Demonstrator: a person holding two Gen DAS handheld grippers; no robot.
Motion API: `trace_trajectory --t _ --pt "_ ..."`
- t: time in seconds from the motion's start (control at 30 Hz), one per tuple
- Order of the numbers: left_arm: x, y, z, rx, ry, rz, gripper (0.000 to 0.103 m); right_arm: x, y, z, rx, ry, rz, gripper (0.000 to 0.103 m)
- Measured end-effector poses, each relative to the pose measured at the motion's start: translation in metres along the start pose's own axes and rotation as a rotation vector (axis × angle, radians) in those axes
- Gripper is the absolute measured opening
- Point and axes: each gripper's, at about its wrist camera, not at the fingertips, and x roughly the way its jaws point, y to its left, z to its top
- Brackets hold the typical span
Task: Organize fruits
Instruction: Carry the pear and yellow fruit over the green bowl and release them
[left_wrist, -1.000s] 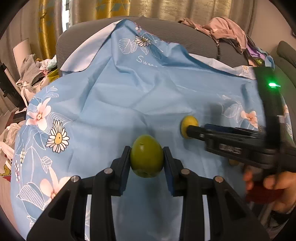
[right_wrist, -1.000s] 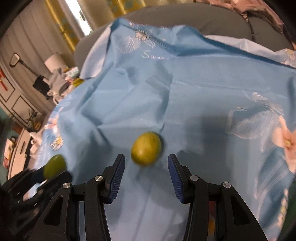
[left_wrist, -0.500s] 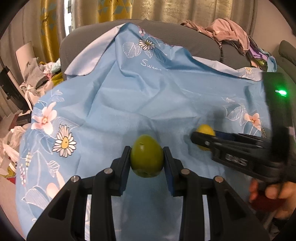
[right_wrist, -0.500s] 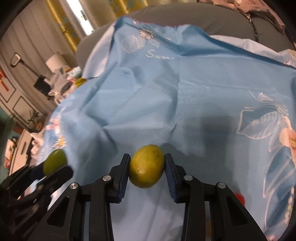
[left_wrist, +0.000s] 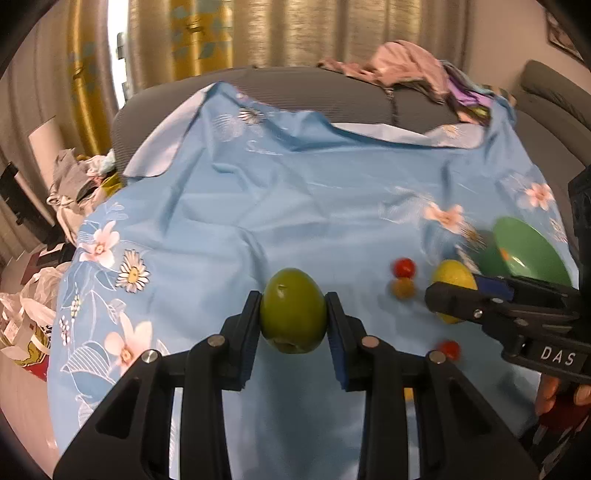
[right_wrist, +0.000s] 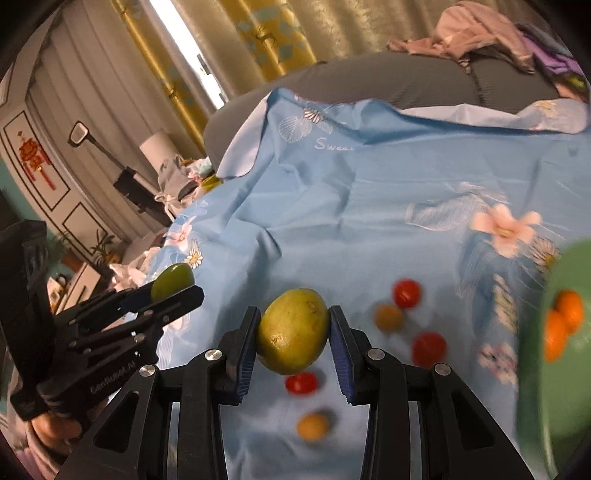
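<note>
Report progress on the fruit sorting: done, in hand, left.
Done: two orange fruits already sit in the green bowl.
In hand: the left tool is shut on a green fruit, and the right tool is shut on a yellow-green fruit; both are held above the blue cloth.
Left: three small red fruits and two small orange-yellow ones lie loose on the cloth.

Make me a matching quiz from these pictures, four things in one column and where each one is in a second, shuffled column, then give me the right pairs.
Things:
1. green fruit
2. yellow-green fruit
3. orange fruits
4. red tomatoes

Places:
A. inside the green bowl
B. clamped in the right gripper
C. loose on the blue floral cloth
D. clamped in the left gripper

Pairs: 1-D, 2-B, 3-A, 4-C
</note>
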Motion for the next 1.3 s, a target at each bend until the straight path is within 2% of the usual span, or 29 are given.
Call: trace_trajectory --t 0.3,0.67,0.97,1.1,1.3 --pt "-0.023 -0.056 -0.005 0.092 -0.008 -0.059 0.033 -0.066 -0.034 -0.026 0.053 -0.073 -0.071 0.039" --pt "-0.023 -0.124 0.004 0.208 -0.001 -0.155 0.033 -0.123 -0.079 -0.046 0.13 -0.184 -0.157 0.039" --pt "-0.006 -0.189 0.021 0.318 -0.013 -0.247 0.033 -0.151 -0.121 -0.058 0.197 -0.236 -0.255 0.039" --pt "0.014 -0.216 0.021 0.358 0.028 -0.275 0.034 -0.15 -0.132 -0.063 0.191 -0.217 -0.321 0.039" --pt "0.036 -0.232 0.017 0.372 0.085 -0.291 0.034 -0.151 -0.14 -0.068 0.177 -0.2 -0.359 0.039"
